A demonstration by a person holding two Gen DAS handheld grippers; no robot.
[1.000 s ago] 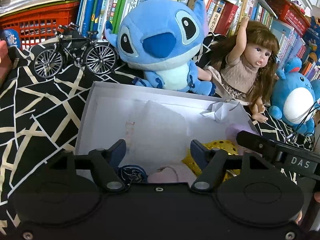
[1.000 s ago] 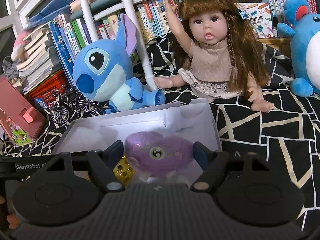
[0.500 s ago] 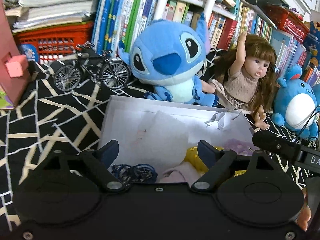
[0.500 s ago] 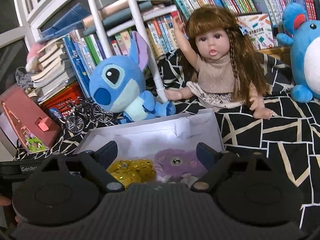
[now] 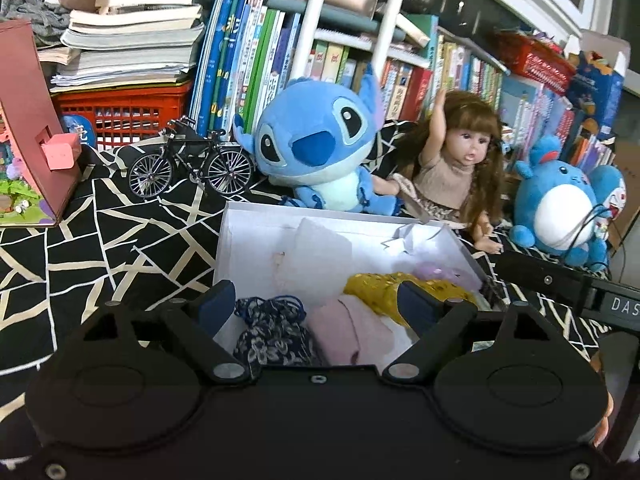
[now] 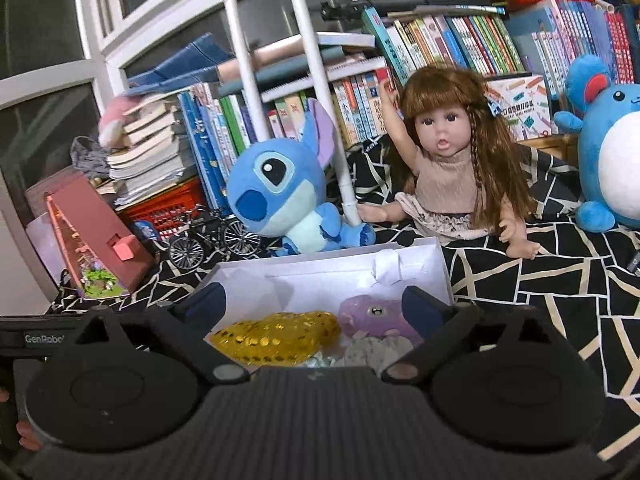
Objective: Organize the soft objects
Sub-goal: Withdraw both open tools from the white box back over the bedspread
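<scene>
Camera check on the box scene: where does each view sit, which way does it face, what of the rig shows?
Left wrist: on the left gripper, looking forward and down into the white box; the right gripper juts in at right.
Right wrist: on the right gripper, jaws opening, empty, over the yellow sequin toy.
Shared: box, blue plush, doll.

A surface covered by a black cloth with cream lines (image 5: 120, 240) carries a white box (image 5: 256, 224), a model bicycle (image 5: 192, 168), a blue plush (image 5: 320, 152), a long-haired doll (image 5: 452, 168), a round blue plush (image 5: 560, 208), a pink toy house (image 5: 32, 128) and a red basket (image 5: 120, 112).
</scene>
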